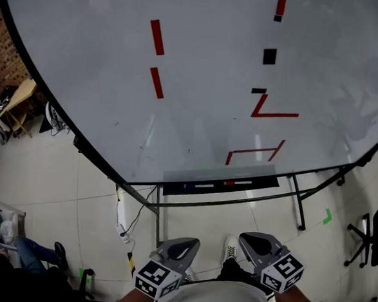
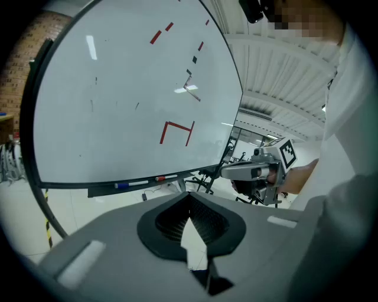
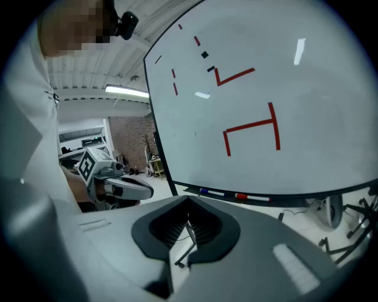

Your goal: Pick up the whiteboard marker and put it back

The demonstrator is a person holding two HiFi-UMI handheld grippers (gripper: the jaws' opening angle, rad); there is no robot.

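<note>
Two whiteboard markers lie end to end in the black tray [image 1: 173,190] under the whiteboard [image 1: 198,115]: a blue-capped marker [image 1: 198,186] [image 2: 127,184] [image 3: 209,191] and a red-capped marker [image 1: 240,182] [image 2: 165,177] [image 3: 251,197]. My left gripper [image 1: 185,245] [image 2: 189,197] is held low, close to my body and well short of the tray; its jaws are shut on nothing. My right gripper [image 1: 250,238] [image 3: 189,203] hangs beside it, also shut and holding nothing. Each gripper shows in the other's view: the right gripper [image 2: 260,171], the left gripper [image 3: 112,183].
The board carries red and black marks and stands on a black metal frame [image 1: 227,200]. A cable and power strip [image 1: 122,229] lie on the tiled floor at left. An office chair [image 1: 370,237] is at right. A seated person [image 1: 19,264] and a wooden desk [image 1: 15,103] are at left.
</note>
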